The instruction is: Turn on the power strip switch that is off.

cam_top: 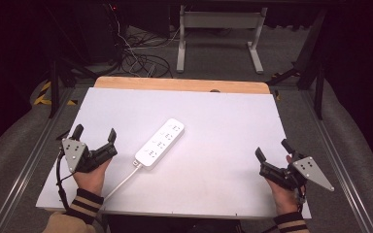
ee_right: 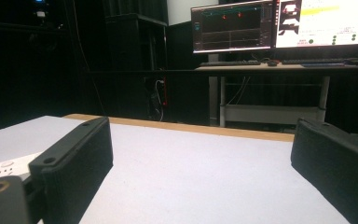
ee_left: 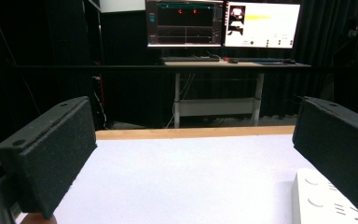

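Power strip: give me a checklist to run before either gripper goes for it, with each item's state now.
1. Left gripper open: ok.
2. Right gripper open: ok.
3. Both grippers holding nothing: ok.
4. Power strip lying flat on the table, sockets up, touched by neither gripper: ok.
5. Cable runs off the near table edge beside the left hand; could snag: not ok.
6. Cable's far end plugged in or loose: cannot tell.

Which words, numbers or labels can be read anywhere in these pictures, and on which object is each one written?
None can be read.
Two monitors show graphs and small text, too blurred to read.
The white power strip shows sockets and no legible marking.
The grey plates on the left tool and right tool show holes, no writing.
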The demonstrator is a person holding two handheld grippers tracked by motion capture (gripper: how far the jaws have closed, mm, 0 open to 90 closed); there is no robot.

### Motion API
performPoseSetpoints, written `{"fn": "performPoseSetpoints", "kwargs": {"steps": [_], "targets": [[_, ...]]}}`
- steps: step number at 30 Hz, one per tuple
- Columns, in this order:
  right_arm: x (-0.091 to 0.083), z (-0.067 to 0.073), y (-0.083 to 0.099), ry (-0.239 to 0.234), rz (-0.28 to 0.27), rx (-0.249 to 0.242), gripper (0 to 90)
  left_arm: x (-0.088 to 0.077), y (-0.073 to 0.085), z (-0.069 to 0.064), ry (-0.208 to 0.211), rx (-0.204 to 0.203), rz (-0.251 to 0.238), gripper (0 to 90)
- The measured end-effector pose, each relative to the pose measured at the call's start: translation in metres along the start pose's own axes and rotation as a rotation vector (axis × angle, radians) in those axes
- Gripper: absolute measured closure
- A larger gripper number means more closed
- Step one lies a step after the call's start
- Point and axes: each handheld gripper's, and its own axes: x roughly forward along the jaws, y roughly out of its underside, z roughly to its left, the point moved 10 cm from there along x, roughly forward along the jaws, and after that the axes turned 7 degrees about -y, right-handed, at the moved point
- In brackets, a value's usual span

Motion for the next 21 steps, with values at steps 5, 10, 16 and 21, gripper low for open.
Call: {"fn": "performPoseSetpoints", "kwargs": {"steps": [5,10,16,21], "targets": [[0.0003,-0.0007,0.0008,0.0,0.003,-0.001,6.0,0.0004,0.0005,0.0001,0.0,0.0,0.002,0.2],[0.001,0.0001,0.001,-0.005,0.003,-0.001,6.0,0.0006,0.0009,0.0006,-0.002,0.002,0.004,0.2],[0.0013,-0.0009,0.0014,0.0,0.004,0.001,6.0,0.0016,0.0028,0.0001,-0.001,0.004,0.016,0.3],[0.0014,-0.0003,0.0013,-0.003,0.004,0.0,6.1,0.002,0.0035,0.0009,-0.005,0.002,0.023,0.3]]}}
